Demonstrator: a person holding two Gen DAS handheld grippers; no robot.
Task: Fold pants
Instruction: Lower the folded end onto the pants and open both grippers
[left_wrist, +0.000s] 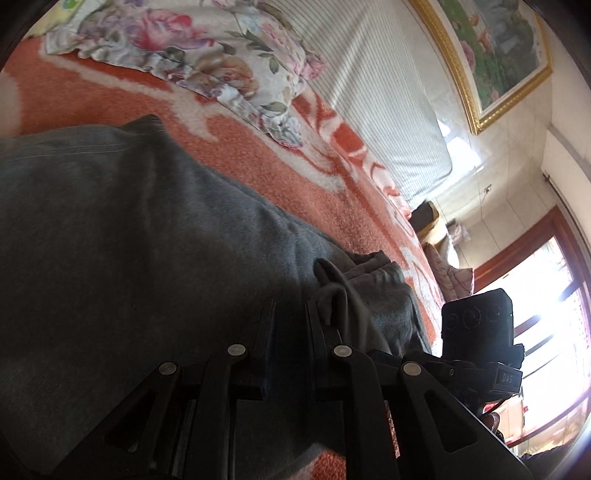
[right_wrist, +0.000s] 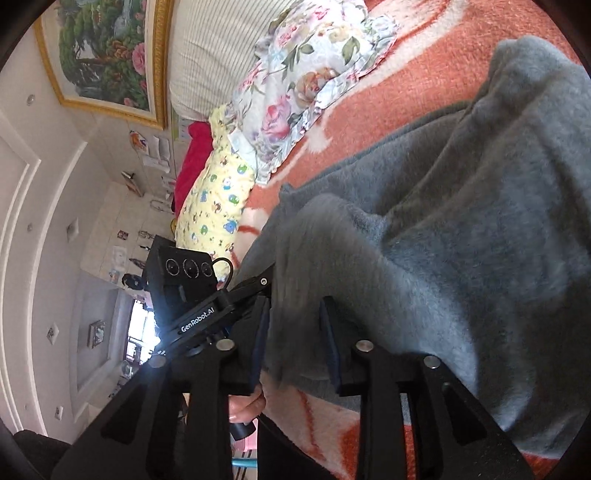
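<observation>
Grey fleece pants (left_wrist: 129, 240) lie spread on an orange and white blanket (left_wrist: 258, 155). My left gripper (left_wrist: 292, 321) sits low on them, its jaws nearly together and pinching dark cloth next to a bunched edge with a loop (left_wrist: 327, 277). In the right wrist view the pants (right_wrist: 480, 221) lie doubled over in thick folds. My right gripper (right_wrist: 294, 314) has its fingers apart, and a blurred fold of the pants lies loosely between them.
A floral pillow (left_wrist: 192, 48) and a striped headboard (left_wrist: 388, 110) are at the bed's far side. A yellow patterned pillow (right_wrist: 218, 199) lies beside the floral pillow (right_wrist: 310, 77). A gold-framed picture (right_wrist: 99, 55) hangs on the wall. A hand (right_wrist: 245, 406) shows under my right gripper.
</observation>
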